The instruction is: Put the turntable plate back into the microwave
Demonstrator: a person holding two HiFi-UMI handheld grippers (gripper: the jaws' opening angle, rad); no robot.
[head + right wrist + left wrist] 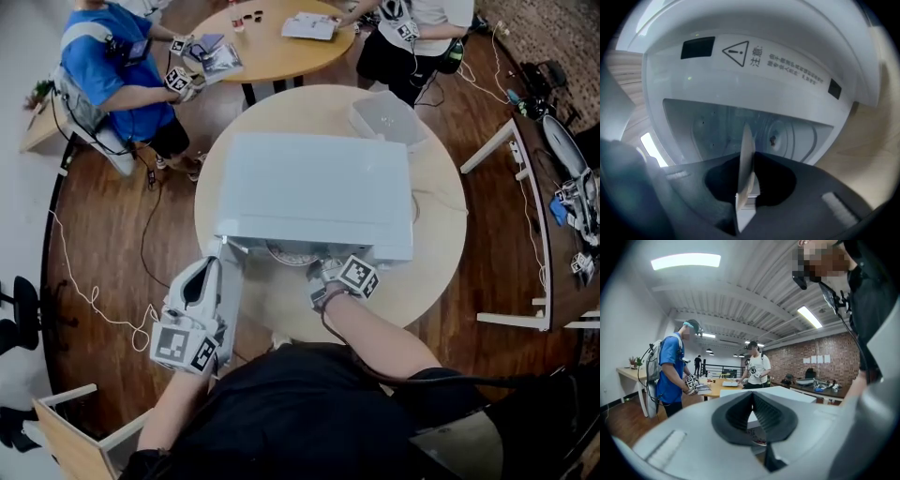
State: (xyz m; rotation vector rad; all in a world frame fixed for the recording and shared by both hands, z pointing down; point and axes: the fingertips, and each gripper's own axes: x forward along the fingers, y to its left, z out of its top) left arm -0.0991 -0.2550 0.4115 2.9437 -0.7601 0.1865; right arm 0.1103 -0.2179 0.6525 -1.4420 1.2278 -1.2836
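Observation:
A white microwave [314,192] stands on a round wooden table [436,253], its door [232,281] swung open toward me at the left. The turntable plate [292,253] shows at the mouth of the oven. My right gripper [325,274] is shut on the plate's rim. In the right gripper view the plate [746,154] is edge-on between the jaws [746,187], in front of the empty cavity [722,126] and its centre hub [773,139]. My left gripper [212,272] rests beside the open door. Its jaws [752,401] are shut with nothing between them.
A clear plastic container [384,117] sits on the table behind the microwave. Two people stand at another round table [272,42] at the far side. Cables trail on the wooden floor [103,300], and a white desk frame [525,234] stands at the right.

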